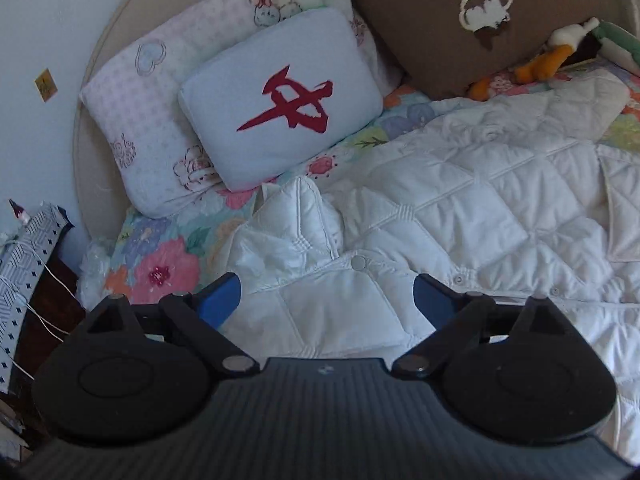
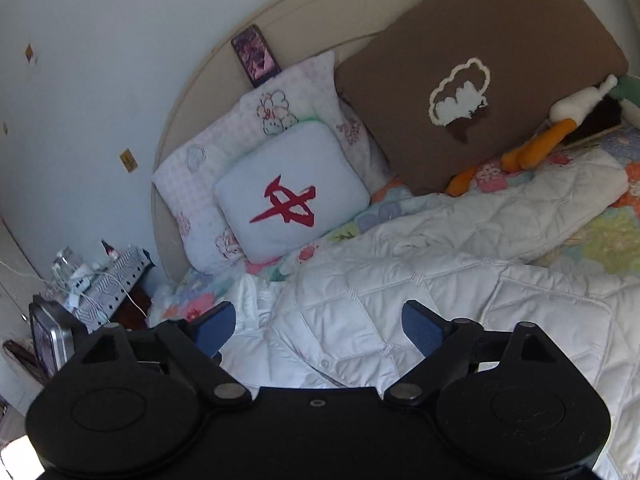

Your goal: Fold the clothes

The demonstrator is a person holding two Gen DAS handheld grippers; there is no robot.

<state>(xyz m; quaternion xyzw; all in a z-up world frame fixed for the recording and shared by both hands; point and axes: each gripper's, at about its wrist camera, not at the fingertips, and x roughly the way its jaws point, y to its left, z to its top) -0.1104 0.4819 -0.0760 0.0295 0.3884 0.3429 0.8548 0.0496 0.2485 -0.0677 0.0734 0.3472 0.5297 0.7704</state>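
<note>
We see soft, cool daylight in both views, bright enough on the white quilted jacket that its highlights nearly wash out, while the black gripper bodies along the bottom edge stay dark and low in detail. Shadows are faint and diffuse, gathering under the pillows at the head of the bed and in the dim corner beside it. The fisheye bends the headboard into an arc and softens the far corners, with a blown-out patch at the right wrist view's lower left.
</note>
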